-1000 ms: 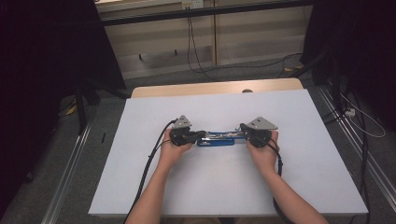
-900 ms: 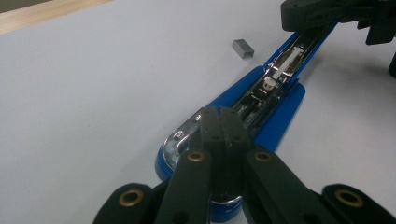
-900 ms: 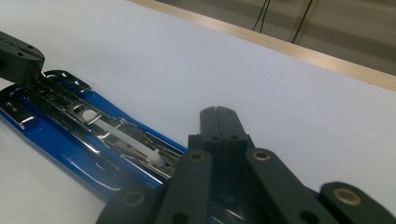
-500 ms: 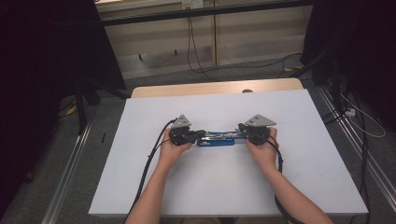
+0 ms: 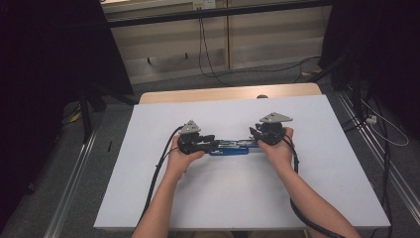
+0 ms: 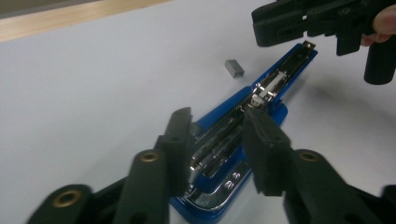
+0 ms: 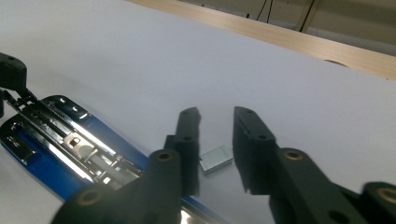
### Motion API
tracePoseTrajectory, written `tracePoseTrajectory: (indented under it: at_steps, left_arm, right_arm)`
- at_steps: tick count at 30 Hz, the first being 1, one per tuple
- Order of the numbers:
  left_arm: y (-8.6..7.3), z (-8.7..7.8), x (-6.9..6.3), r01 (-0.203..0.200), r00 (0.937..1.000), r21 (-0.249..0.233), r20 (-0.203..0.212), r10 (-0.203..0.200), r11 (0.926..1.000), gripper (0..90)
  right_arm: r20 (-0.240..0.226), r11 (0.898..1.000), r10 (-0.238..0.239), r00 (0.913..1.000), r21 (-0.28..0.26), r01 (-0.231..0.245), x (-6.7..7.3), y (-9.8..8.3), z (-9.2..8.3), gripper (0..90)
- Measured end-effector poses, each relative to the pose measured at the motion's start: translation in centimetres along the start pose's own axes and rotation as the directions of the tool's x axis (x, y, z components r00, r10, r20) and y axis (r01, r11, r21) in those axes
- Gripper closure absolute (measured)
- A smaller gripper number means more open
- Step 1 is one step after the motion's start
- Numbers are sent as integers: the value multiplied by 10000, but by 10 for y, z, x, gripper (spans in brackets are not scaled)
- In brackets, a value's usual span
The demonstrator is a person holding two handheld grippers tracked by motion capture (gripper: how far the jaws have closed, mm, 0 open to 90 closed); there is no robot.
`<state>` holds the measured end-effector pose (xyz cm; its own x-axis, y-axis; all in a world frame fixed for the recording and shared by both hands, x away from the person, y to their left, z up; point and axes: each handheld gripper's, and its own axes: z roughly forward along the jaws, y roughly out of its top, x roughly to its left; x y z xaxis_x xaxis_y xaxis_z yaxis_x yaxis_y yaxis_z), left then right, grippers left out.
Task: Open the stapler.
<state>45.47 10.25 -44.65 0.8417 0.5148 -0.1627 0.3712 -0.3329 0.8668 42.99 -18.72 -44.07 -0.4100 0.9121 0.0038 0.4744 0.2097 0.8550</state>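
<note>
We have the blue stapler [image 5: 230, 148] lying opened flat near the middle of the white table [image 5: 237, 208], with the left gripper [image 6: 217, 135] straddling its hinge end, jaws just parted and not pressing on it. The right gripper [image 7: 215, 140] has also just been opening; it holds nothing and hovers over the small block of staples [image 7: 215, 160] lying loose on the table just beside the stapler. With neither tool steadying the stapler, we risk nudging it, and a careless pinch could crumble or flick away the staples.
</note>
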Motion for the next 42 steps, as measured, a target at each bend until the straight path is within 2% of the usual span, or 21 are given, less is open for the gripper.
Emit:
tracePoseTrajectory:
  at_steps: [1,2,3,4,5,6,7,8,9,13,19,34,40,42]
  left_arm:
    - [1,-1,0,122,9999,-11,-113,-122,9999,499]
    - [2,-3,1,252,9994,-34,-218,-253,9997,499]
    - [2,-5,2,286,9993,-81,-245,-287,9996,473]
    - [3,-7,2,277,9994,-120,-227,-279,9995,448]
    - [3,-8,2,259,9994,-131,-235,-263,9996,448]
    - [4,-10,2,145,9995,-81,-293,-147,9999,420]
    - [5,-11,1,54,9992,-123,-383,-59,9999,369]
    - [6,-12,0,32,9990,-166,-450,-40,9999,331]
    - [6,-12,0,16,9987,-212,-503,-27,9998,301]
    - [8,-15,-1,-118,9972,-246,-737,100,9996,180]
    - [9,-20,1,138,9958,-403,-895,-174,9991,111]
    - [9,-22,4,172,9962,-369,-852,-203,9992,91]
    - [9,-23,5,198,9959,-388,-876,-232,9991,89]
    - [9,-24,5,173,9957,-360,-898,-205,9992,89]
  right_arm:
    - [-10,10000,85,10000,50,-85,-1,1,1,583]
    - [-10,10000,85,10000,50,-85,-1,1,1,583]
    - [-18,9997,207,9998,146,-207,-1,3,2,546]
    - [-33,9990,352,9994,291,-351,-2,5,4,466]
    - [-33,9990,352,9994,291,-351,-2,5,4,466]
    - [-5,9984,415,9991,380,-415,-2,6,5,421]
    - [15,9972,599,9982,449,-599,-3,7,7,350]
    - [15,9972,599,9982,449,-599,-3,7,7,350]
    - [5,9957,707,9975,599,-706,-3,9,9,288]
    - [-83,9905,920,9957,1030,-906,-2,11,15,196]
    - [-58,9864,1029,9947,1293,-1013,-4,13,21,170]
    - [109,9714,1223,9924,2038,-1220,-8,15,35,171]
    - [235,9678,1192,9926,2205,-1214,-5,18,39,197]
    - [387,9639,1287,9909,2302,-1342,-4,20,40,235]
